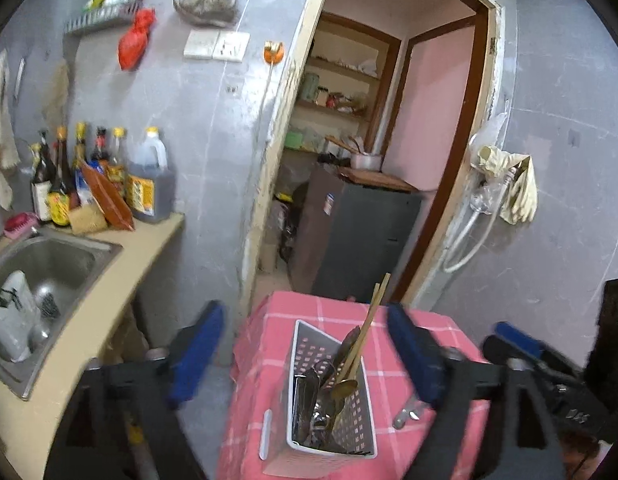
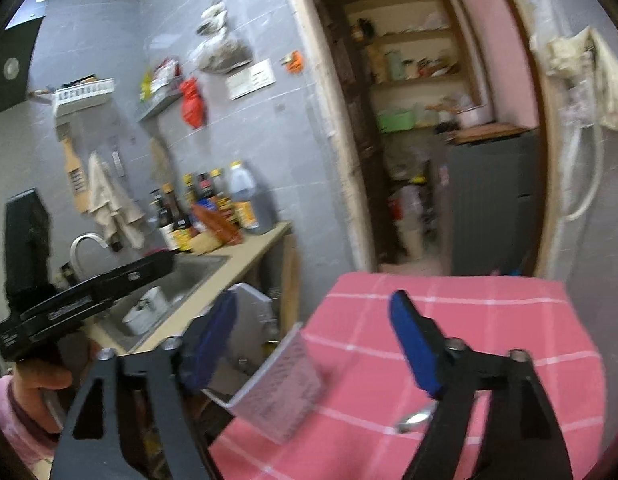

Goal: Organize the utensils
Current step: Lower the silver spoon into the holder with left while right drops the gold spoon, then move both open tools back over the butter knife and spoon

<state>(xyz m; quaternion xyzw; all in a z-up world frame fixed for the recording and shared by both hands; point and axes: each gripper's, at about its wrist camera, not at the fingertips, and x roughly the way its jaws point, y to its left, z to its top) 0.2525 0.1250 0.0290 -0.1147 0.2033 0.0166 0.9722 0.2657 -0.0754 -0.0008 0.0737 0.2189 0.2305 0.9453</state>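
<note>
A white perforated utensil holder stands on a table with a pink checked cloth. It holds spoons, other metal cutlery and two wooden chopsticks that stick up. A metal utensil lies on the cloth to the holder's right. My left gripper is open and empty, above the holder. My right gripper is open and empty above the cloth; the holder shows blurred between its fingers, and a spoon lies near its right finger. The right gripper also shows at the left wrist view's right edge.
A beige counter with a steel sink stands left of the table, with sauce bottles at its back. Behind the table an open doorway shows a dark cabinet and shelves. A hose and gloves hang on the right wall.
</note>
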